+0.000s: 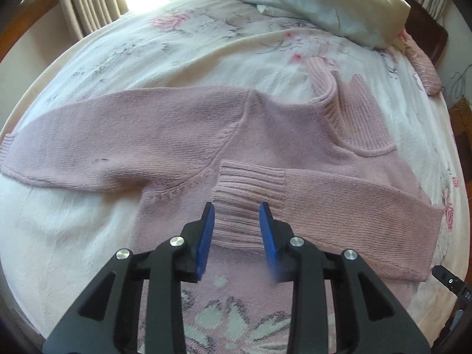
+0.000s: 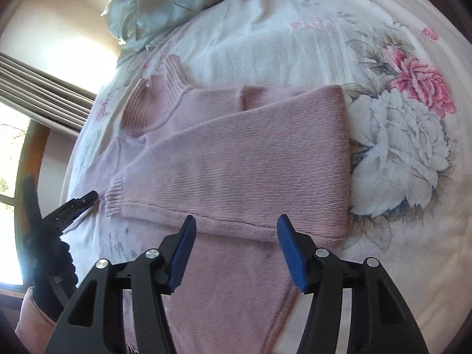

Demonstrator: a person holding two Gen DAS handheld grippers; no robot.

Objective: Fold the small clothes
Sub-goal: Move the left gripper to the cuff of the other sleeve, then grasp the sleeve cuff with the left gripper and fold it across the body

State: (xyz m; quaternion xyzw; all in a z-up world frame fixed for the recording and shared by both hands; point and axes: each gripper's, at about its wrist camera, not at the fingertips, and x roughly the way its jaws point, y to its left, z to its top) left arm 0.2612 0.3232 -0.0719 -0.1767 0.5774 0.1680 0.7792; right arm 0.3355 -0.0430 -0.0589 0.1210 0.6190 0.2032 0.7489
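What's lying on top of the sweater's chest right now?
One sleeve lies folded across the pink sweater, ribbed cuff near the left tongs. The chest beneath it is covered.

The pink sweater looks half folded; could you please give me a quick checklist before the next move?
1. Right sleeve folded across the pink sweater: ok.
2. Left sleeve folded in: not ok, it lies spread out on the bedspread.
3. Left claw open, straddling the cuff: ok.
4. Right claw open and empty: ok.
5. Hem lying flat: cannot tell, out of view.
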